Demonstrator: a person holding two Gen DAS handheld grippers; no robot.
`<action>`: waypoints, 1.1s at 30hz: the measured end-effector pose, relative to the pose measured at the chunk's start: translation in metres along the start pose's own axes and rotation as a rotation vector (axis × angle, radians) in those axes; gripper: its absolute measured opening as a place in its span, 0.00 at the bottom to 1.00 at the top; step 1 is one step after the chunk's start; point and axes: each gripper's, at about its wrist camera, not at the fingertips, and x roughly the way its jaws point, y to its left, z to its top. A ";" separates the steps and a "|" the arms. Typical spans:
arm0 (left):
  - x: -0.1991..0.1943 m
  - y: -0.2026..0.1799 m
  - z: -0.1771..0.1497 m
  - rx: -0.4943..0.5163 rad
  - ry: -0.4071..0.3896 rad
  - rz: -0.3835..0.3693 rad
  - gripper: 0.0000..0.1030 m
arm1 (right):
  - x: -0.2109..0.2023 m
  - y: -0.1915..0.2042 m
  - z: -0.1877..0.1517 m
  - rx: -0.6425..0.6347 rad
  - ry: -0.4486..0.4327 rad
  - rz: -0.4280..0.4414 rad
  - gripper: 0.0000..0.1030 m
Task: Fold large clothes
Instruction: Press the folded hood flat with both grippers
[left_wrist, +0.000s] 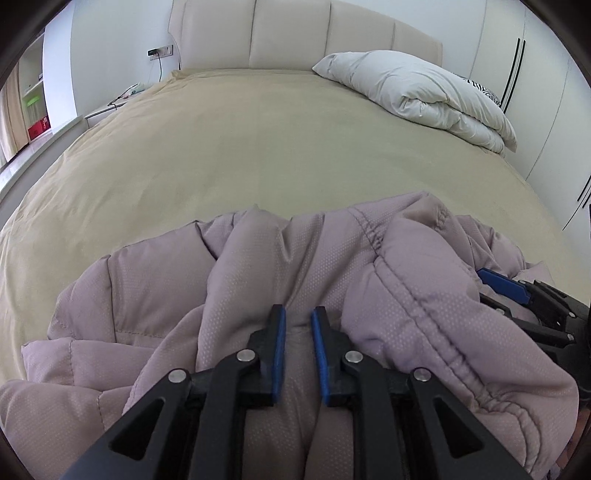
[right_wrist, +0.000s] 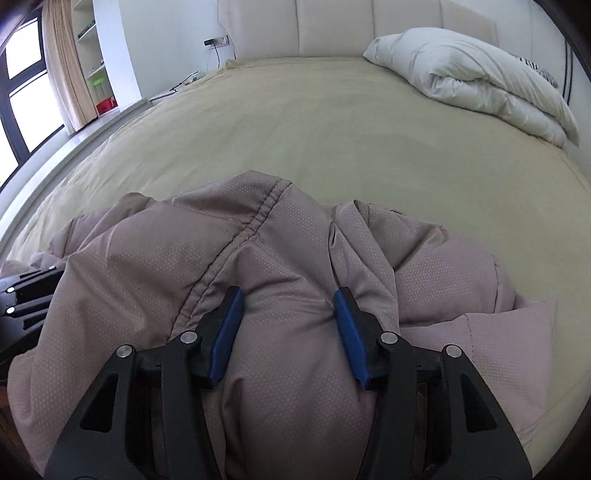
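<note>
Mauve puffy jacket (left_wrist: 295, 280) bunched on bed (left_wrist: 240, 147); left gripper (left_wrist: 297, 325) and right gripper (right_wrist: 288, 306) pinching folds.

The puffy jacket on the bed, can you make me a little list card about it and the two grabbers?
item: mauve puffer jacket, crumpled in a heap
where: near edge of the bed with the tan cover
left gripper: fingers close together, jacket fabric pinched between them
right gripper: fingers wider apart, squeezing a thick bulge of jacket
also on bed: folded white duvet by the headboard
fold status: not yet folded
</note>
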 end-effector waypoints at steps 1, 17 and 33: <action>-0.003 0.002 0.001 -0.009 0.005 -0.010 0.18 | 0.001 0.002 0.001 -0.011 0.005 -0.010 0.48; -0.022 0.038 -0.007 -0.120 -0.048 -0.035 0.17 | 0.072 0.023 0.056 0.041 0.134 0.136 0.42; -0.101 0.039 -0.044 -0.176 -0.128 -0.051 0.17 | 0.004 0.084 -0.024 -0.144 0.106 0.124 0.43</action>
